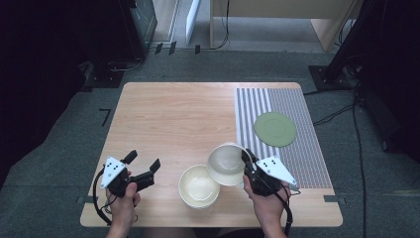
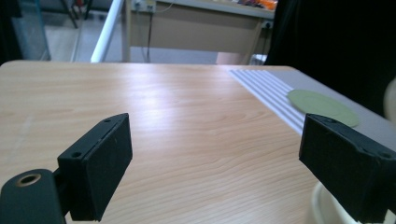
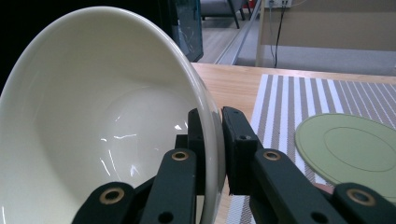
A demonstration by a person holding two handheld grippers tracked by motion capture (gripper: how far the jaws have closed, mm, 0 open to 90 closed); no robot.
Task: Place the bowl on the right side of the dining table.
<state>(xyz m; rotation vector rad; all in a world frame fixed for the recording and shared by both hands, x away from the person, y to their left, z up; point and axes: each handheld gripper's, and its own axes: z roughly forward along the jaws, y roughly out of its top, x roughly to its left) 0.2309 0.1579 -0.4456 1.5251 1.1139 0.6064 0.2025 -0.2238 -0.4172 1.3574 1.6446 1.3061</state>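
My right gripper (image 1: 246, 157) is shut on the rim of a cream bowl (image 1: 226, 164), holding it tilted above the table near the front. In the right gripper view the bowl (image 3: 102, 116) looms large at the left, its rim pinched at the gripper (image 3: 213, 135). A second cream bowl (image 1: 198, 186) sits on the wood just left of the held one, partly under it. My left gripper (image 1: 144, 161) stands open at the front left with nothing between its jaws; its view (image 2: 215, 158) shows that bowl's rim (image 2: 322, 207) at the lower right.
A flat green plate (image 1: 275, 129) lies on a striped grey placemat (image 1: 307, 148) on the right side of the wooden table (image 1: 178, 114). A pale desk and cables stand on the floor beyond the far edge.
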